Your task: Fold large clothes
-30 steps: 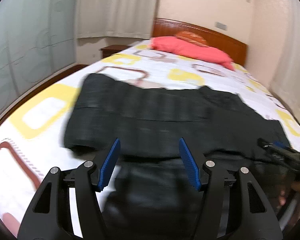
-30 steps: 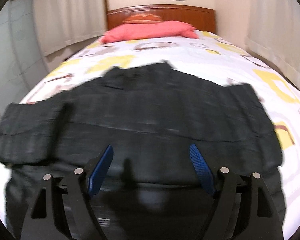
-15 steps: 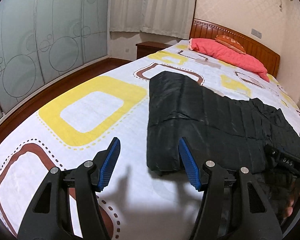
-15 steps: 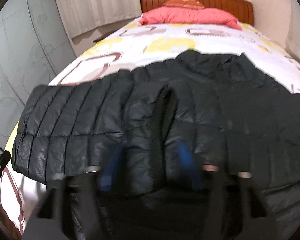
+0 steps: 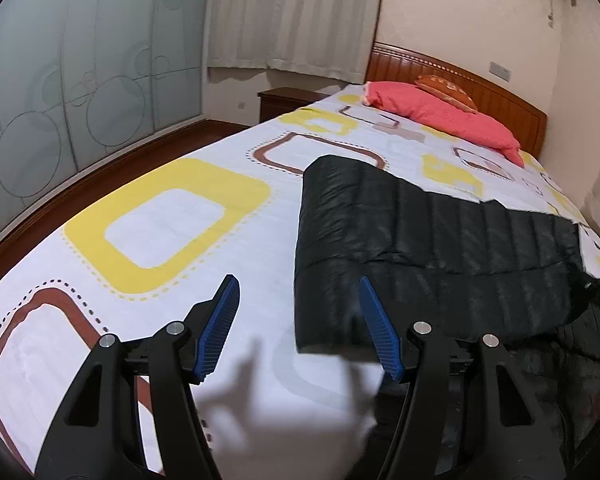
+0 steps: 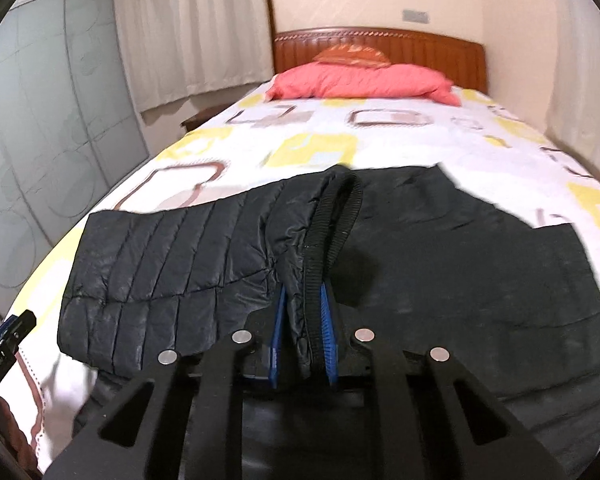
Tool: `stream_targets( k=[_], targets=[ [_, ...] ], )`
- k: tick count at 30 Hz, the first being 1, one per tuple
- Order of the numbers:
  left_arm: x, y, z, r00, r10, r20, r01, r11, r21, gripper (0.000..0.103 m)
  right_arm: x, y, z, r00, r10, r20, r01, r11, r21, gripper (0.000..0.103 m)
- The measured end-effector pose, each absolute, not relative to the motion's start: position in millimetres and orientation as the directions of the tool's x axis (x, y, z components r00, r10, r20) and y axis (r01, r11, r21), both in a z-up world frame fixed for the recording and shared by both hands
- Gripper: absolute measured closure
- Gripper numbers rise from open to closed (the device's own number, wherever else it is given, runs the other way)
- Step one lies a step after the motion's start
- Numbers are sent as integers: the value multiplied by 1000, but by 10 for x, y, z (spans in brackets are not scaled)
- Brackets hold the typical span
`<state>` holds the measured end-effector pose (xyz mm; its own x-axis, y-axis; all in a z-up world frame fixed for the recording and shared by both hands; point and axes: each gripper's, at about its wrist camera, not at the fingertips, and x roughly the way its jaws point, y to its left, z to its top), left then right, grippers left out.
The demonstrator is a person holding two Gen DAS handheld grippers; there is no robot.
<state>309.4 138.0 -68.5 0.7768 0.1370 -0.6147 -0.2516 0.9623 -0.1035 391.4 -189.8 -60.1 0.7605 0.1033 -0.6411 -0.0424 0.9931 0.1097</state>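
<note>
black quilted jacket [image 6: 380, 264] spread across the near end of the bed [image 5: 148, 248], its left sleeve folded over the body. the right gripper [image 6: 302, 320] is closing its blue pads on a bunched ridge of the jacket's fabric and ribbed edge [image 6: 336, 216], which runs between them and stands up from the rest; a second ago the same jaws stood wide apart over the flat garment, and half a second ago they were blurred in mid-closure. the left gripper [image 5: 298, 324] hangs with its jaws apart, nothing between them, over bare sheet just beside the folded sleeve's end [image 5: 340, 264]; a second ago it faced the middle of the jacket, and its view has since swung toward the bed's left side.

around the jacket: white sheet with yellow and brown squares, a red pillow [image 6: 360, 80] with an orange cushion [image 6: 352, 54] on it against the wooden headboard [image 6: 420, 52], pale curtains [image 5: 292, 12], frosted sliding doors [image 5: 72, 60] with circle patterns, a dark nightstand [image 5: 284, 102] beside the bed. the left gripper's shadow falls on the sheet below its pads.

the jacket's near hem is cut off behind the right gripper's frame. the jacket's right part is blurred in the right wrist view. a dark piece of the other gripper shows at the edge of each view, too little to read.
</note>
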Motion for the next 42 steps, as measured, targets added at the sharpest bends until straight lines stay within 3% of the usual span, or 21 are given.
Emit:
stream_targets(
  k=[18,31,34,38,42],
  targets=[
    [3563,630,-803,748,70,-659,-149,987,-64,41,3759,-3753,-756,723,-123,-680,238,968,78,86],
    [3943,384,-1033,709,88,-700,-136,991,-13,41,3874,-4273,-1319,645,-136,-752,289,954,76,86],
    [3940,378,-1036,707,86,-702,-132,991,-11,41,3865,-4273,-1314,646,-121,-753,277,957,84,79],
    [3831,388,-890,738,67,-671,-122,992,-35,41,3729,-4241,-1135,674,-106,-731,270,956,111,37],
    [3855,341,-750,770,44,-637,-104,993,-57,40,3617,-4030,-845,737,-129,-663,259,960,102,36]
  ],
)
